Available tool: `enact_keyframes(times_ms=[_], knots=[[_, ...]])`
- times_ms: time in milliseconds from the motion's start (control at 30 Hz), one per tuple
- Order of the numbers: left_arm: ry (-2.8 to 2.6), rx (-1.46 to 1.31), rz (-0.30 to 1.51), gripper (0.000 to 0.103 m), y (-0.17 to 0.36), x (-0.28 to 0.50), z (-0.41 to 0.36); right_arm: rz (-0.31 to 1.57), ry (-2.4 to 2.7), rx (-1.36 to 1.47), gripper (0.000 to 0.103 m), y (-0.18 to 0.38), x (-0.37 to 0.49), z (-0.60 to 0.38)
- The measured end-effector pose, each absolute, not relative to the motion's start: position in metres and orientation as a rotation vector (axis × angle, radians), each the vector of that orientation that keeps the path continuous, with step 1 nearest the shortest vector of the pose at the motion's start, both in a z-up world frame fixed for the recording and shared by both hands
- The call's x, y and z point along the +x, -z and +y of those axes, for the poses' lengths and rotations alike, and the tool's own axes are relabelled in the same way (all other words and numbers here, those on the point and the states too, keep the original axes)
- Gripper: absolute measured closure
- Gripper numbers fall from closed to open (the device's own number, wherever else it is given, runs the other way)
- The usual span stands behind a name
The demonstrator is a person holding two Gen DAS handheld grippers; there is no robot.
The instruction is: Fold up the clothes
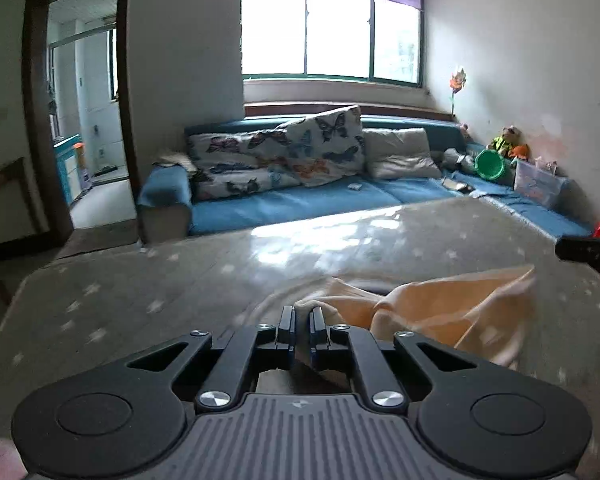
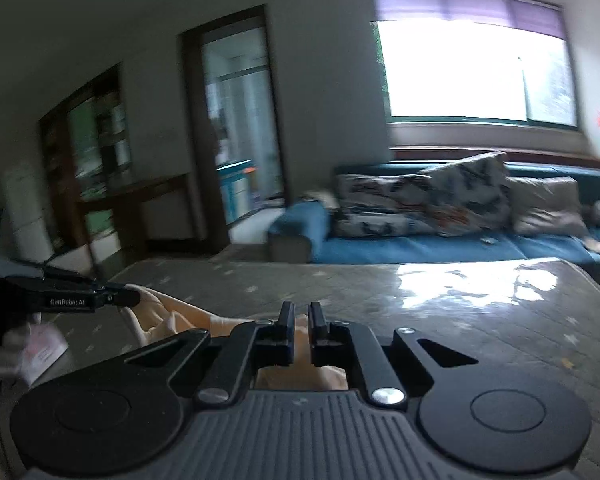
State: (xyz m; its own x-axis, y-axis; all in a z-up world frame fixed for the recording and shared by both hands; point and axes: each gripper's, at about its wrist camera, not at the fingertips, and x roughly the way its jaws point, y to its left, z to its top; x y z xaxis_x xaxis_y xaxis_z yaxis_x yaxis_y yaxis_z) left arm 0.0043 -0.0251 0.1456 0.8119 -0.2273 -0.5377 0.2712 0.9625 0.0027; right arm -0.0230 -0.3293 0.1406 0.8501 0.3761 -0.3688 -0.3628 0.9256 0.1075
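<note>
Cloth (image 1: 440, 312), pale orange and bunched, lies on your star-patterned table (image 1: 140, 280), stretched between both tools. Your left gripper (image 1: 302, 322) has its jaws nearly together, pinching one end of it. Your right gripper (image 2: 302, 320) is narrowed likewise, with the cloth caught between its jaws.
</note>
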Motion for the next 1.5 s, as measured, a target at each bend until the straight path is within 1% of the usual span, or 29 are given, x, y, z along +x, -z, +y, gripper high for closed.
enact_keyframes(times_ms=[200, 400, 567, 600, 633, 733, 800, 833, 867, 933, 967, 1000, 1067, 1133, 1500], knots=[[0.271, 0.147, 0.659, 0.095, -0.111, -0.045, -0.013, 0.472, -0.480, -0.069, 0.097, -0.127, -0.051, -0.299], [0.257, 0.126, 0.702, 0.092, -0.091, -0.066, 0.002, 0.525, -0.489, -0.126, 0.093, -0.114, -0.057, -0.281], [0.256, 0.140, 0.722, 0.092, -0.081, -0.073, 0.003, 0.571, -0.487, -0.115, 0.080, -0.102, -0.046, -0.278], [0.254, 0.146, 0.722, 0.090, -0.079, -0.074, 0.003, 0.582, -0.488, -0.116, 0.079, -0.099, -0.044, -0.277], [0.252, 0.147, 0.718, 0.086, -0.079, -0.076, 0.005, 0.592, -0.488, -0.115, 0.077, -0.096, -0.043, -0.276], [0.244, 0.151, 0.699, 0.077, -0.080, -0.082, 0.011, 0.618, -0.490, -0.121, 0.075, -0.088, -0.038, -0.274], [0.242, 0.156, 0.682, 0.074, -0.083, -0.085, 0.014, 0.634, -0.489, -0.123, 0.074, -0.082, -0.037, -0.275], [0.242, 0.155, 0.674, 0.072, -0.085, -0.085, 0.015, 0.640, -0.489, -0.122, 0.072, -0.080, -0.036, -0.274], [0.240, 0.154, 0.669, 0.071, -0.087, -0.084, 0.015, 0.646, -0.488, -0.120, 0.068, -0.078, -0.035, -0.274], [0.235, 0.153, 0.658, 0.061, -0.089, -0.082, 0.016, 0.655, -0.486, -0.115, 0.067, -0.076, -0.033, -0.274], [0.232, 0.152, 0.652, 0.059, -0.091, -0.081, 0.017, 0.659, -0.487, -0.114, 0.067, -0.075, -0.032, -0.273], [0.231, 0.150, 0.647, 0.059, -0.092, -0.079, 0.017, 0.664, -0.488, -0.112, 0.066, -0.073, -0.031, -0.273], [0.236, 0.144, 0.641, 0.058, -0.093, -0.077, 0.016, 0.672, -0.491, -0.112, 0.062, -0.071, -0.030, -0.272], [0.241, 0.139, 0.636, 0.055, -0.093, -0.074, 0.014, 0.677, -0.494, -0.116, 0.060, -0.069, -0.029, -0.270], [0.271, 0.138, 0.624, 0.054, -0.090, -0.053, -0.003, 0.714, -0.494, -0.119, 0.059, -0.055, -0.018, -0.264]])
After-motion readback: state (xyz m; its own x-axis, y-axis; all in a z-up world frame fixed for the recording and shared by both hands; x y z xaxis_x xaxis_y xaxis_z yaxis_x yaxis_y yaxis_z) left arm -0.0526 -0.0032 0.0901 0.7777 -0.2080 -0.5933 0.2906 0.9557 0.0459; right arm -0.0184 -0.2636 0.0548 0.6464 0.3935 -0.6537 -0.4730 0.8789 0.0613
